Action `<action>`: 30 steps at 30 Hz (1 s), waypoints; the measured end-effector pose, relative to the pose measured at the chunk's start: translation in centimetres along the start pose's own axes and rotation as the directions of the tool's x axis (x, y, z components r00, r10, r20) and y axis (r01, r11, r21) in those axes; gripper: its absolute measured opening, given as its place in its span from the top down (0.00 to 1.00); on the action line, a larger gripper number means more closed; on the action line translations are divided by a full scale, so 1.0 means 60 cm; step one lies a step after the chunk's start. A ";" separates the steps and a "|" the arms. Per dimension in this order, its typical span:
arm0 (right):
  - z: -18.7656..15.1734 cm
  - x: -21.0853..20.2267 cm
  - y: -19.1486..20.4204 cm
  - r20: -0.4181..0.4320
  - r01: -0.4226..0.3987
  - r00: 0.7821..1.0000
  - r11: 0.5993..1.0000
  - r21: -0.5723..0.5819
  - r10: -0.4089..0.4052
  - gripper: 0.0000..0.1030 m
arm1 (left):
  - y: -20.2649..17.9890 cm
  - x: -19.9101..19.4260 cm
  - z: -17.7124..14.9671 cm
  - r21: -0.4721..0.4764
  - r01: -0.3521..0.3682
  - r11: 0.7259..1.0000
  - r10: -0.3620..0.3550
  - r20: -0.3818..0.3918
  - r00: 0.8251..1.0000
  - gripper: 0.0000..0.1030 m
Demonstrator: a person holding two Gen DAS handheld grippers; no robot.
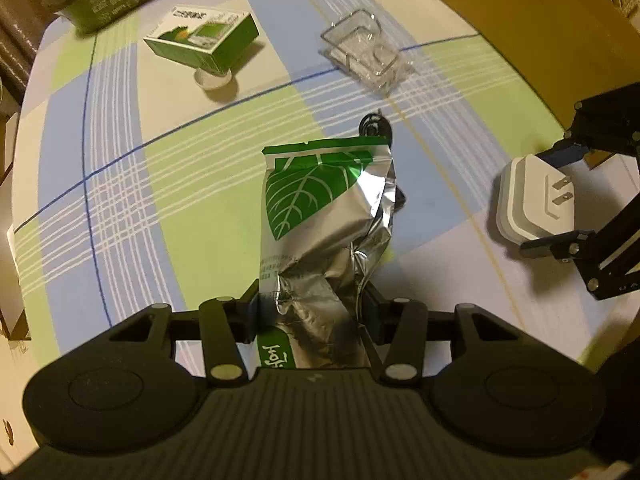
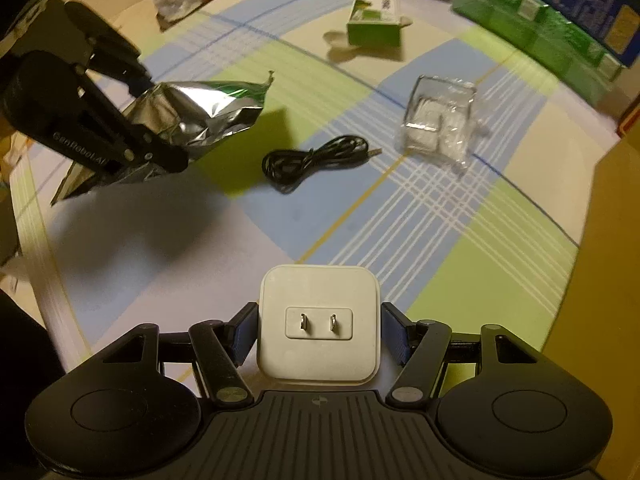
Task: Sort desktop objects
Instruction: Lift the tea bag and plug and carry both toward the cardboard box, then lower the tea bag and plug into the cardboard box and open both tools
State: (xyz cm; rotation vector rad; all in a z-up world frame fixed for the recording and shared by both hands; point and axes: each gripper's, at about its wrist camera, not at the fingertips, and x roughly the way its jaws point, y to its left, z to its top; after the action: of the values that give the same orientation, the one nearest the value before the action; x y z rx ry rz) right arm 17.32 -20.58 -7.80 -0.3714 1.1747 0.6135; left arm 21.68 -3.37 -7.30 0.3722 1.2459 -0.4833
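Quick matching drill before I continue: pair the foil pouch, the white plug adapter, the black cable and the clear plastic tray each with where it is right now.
Things:
1. foil pouch
2. white plug adapter
3. black cable
4. clear plastic tray

Places:
A. lying coiled on the tablecloth, free
B. clamped in the right hand-held gripper
C. clamped in the left hand-held gripper
D. resting on the tablecloth beyond the cable, untouched

Pairs: 1-C, 2-B, 3-A, 4-D

Open tablecloth [image 2: 460, 240] ahead, coiled black cable [image 2: 312, 160] and clear tray [image 2: 440, 120] (mid-table) obstructing
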 end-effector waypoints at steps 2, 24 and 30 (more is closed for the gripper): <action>-0.001 -0.020 0.000 0.018 0.004 1.000 1.000 0.018 -0.004 0.40 | -0.004 -0.016 0.000 -0.010 0.000 1.000 0.000 0.007 1.000 0.58; -0.069 -0.250 -0.031 0.161 0.124 0.976 0.980 0.157 -0.149 0.40 | -0.145 -0.179 0.033 -0.076 0.073 0.994 -0.066 0.089 0.994 0.58; -0.103 -0.306 -0.069 0.176 0.153 0.965 0.965 0.213 -0.192 0.40 | -0.210 -0.210 0.062 -0.039 0.096 0.995 -0.090 0.123 0.988 0.58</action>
State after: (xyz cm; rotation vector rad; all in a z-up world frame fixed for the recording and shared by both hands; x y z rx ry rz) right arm 10.68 -31.95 7.01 -0.2357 0.9917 0.3674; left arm 14.86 -14.06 5.77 0.2438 1.1578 -0.5490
